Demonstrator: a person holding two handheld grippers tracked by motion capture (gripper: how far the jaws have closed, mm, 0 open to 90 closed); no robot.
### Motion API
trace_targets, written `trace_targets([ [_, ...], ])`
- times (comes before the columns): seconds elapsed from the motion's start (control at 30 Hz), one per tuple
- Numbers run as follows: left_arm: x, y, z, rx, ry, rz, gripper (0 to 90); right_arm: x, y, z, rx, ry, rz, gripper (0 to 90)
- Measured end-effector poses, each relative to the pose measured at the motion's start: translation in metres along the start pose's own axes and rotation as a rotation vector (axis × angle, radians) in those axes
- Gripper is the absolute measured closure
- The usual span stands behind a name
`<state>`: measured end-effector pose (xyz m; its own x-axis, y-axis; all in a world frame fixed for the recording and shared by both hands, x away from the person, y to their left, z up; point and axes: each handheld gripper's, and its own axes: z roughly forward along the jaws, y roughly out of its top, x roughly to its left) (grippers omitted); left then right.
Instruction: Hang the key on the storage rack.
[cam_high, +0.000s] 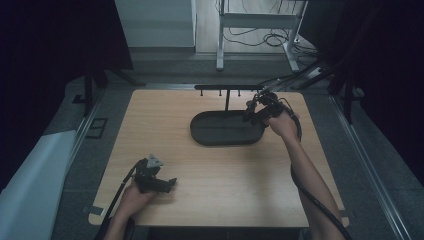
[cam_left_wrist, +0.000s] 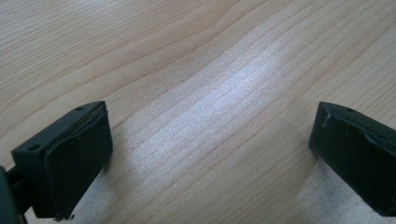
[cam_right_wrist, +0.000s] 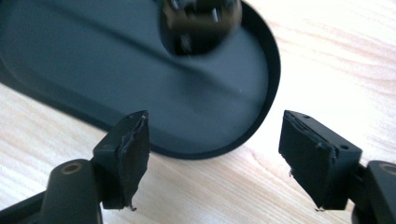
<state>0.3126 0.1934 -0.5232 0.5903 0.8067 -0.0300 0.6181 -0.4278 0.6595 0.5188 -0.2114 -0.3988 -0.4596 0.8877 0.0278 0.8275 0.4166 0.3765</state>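
1. The right gripper (cam_high: 249, 114) hangs over the right end of the dark oval tray (cam_high: 227, 143). In the right gripper view its jaws stand wide apart, with nothing between the pads.
2. The thing I am working with is a small dark object (cam_right_wrist: 201, 21) at the far part of the tray, beyond the open jaws. It is blurred, so I cannot tell whether it lies on the tray floor or is just above it.
3. Handling, as I judge it: the object looks compact and hard, with a few pale glints, so probably stiff and light. I would pinch it across its narrowest sides. Its surface is too smeared to call slippery or not.
4. The tray has a low rim and a smooth, flat floor. Apart from that object I see nothing in it. It looks rigid and should stay put on the wooden table (cam_high: 165, 115).
5. Behind the tray stands a thin black rack (cam_high: 227, 90) with short pegs. Nothing hangs on it that I can make out.
6. The left gripper (cam_high: 170, 182) rests on the table well in front of the tray and to its left, jaws wide apart over bare wood.
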Motion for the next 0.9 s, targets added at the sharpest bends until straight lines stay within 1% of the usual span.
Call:
trace_targets([
  [0.13, 0.000, 0.000, 0.000, 0.004, -0.001, -0.002, 0.0, -0.001, -0.009, 0.000, 0.008, 0.002, -0.020, 22.0],
  [0.2, 0.000, 0.000, 0.000, 0.003, -0.001, -0.002, 0.0, -0.003, -0.014, -0.003, -0.012, 0.007, -0.022, 21.0],
  [0.33, 0.000, 0.000, 0.000, 0.003, 0.000, -0.003, 0.0, -0.005, -0.018, -0.007, -0.024, 0.008, -0.024, 20.3],
  [0.4, 0.000, 0.000, 0.000, 0.003, 0.000, 0.000, 0.0, -0.006, -0.023, -0.013, -0.037, 0.014, -0.032, 19.1],
  [0.6, 0.000, 0.000, 0.000, 0.004, 0.000, 0.000, 0.0, -0.005, -0.030, -0.021, -0.052, 0.014, -0.049, 17.0],
  [0.67, 0.000, 0.000, 0.000, 0.005, 0.000, 0.000, 0.0, -0.003, -0.034, -0.023, -0.053, 0.012, -0.064, 15.7],
  [0.8, 0.000, 0.000, 0.000, 0.004, 0.000, 0.000, 0.0, -0.001, -0.037, -0.025, -0.057, 0.011, -0.075, 14.9],
  [0.83, 0.000, 0.000, 0.000, 0.004, 0.000, 0.000, 0.0, 0.001, -0.039, -0.027, -0.060, 0.009, -0.087, 14.5],
  [0.9, 0.000, 0.000, 0.000, 0.004, 0.001, 0.000, 0.0, 0.001, -0.040, -0.028, -0.062, 0.010, -0.091, 14.2],
])
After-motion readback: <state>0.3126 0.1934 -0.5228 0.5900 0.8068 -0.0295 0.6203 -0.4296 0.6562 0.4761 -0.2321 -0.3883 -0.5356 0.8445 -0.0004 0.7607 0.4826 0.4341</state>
